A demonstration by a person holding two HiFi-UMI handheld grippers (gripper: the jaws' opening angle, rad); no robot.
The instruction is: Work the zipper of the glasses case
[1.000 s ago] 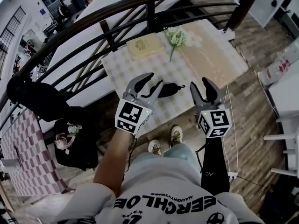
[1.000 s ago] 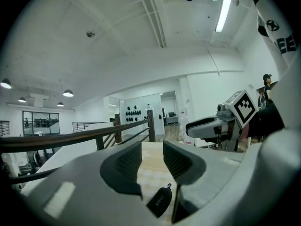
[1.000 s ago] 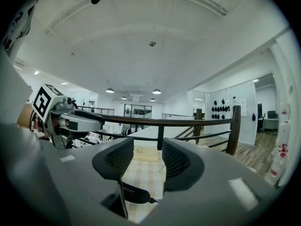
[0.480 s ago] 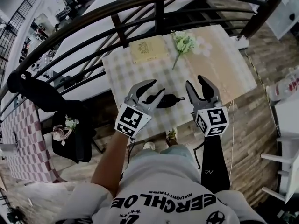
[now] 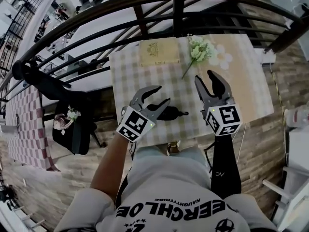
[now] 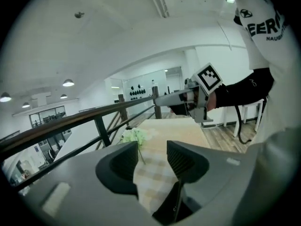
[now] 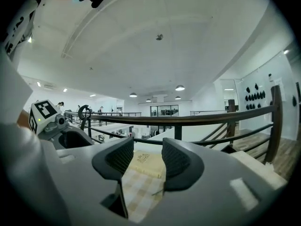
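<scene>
nearest you, the left gripper [image 5: 162, 94] is held above the near edge of the table [image 5: 251, 88]. its jaws are opening and nothing is between them. the right gripper [image 5: 206, 77] is held beside it, jaws standing apart and empty.

the glasses case [image 5: 168, 113] lies flat on the checked cloth [image 5: 125, 76], under and just right of the left gripper and free of both. its pull tab [image 5: 183, 113] points toward the right gripper. you cannot tell from here whether the zipper is run shut or open. judge the task as not in hand: gripping the case and the tab is still to do.

farther on the cloth lie a beige book [image 5: 158, 53] and a sprig of flowers [image 5: 200, 50]. beyond the table runs a dark railing [image 5: 145, 1]. a wooden floor [image 5: 260, 129] lies below, and an open white room behind.
</scene>
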